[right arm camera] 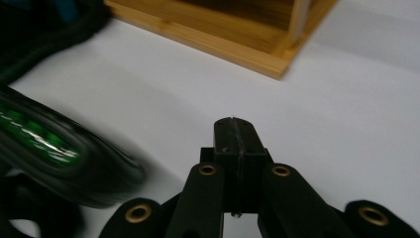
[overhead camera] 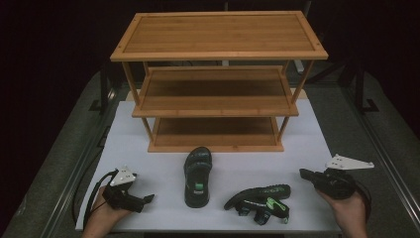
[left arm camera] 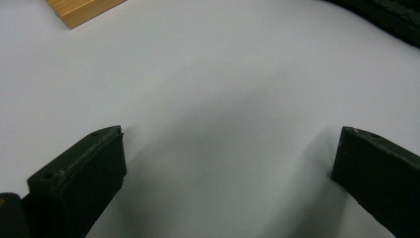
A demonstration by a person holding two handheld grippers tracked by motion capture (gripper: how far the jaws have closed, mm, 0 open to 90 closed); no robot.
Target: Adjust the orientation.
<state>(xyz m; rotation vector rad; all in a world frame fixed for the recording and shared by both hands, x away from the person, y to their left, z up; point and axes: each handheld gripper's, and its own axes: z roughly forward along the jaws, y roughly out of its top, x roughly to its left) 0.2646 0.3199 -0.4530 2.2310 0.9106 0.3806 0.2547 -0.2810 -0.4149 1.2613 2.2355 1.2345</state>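
Two black-and-green sandals lie on the white bench (overhead camera: pixel 317 124) in front of the three-tier bamboo shoe rack (overhead camera: pixel 218 79): the upright sandal (overhead camera: pixel 197 176) just before the rack's bottom shelf, the tipped sandal (overhead camera: pixel 260 202) nearer the person, on its side. The left claw (overhead camera: pixel 147 198), well left of the rack's front, has its jaws spread wide over bare bench. The right claw (overhead camera: pixel 303 173), right of the tipped sandal, has its jaws pressed together on nothing.
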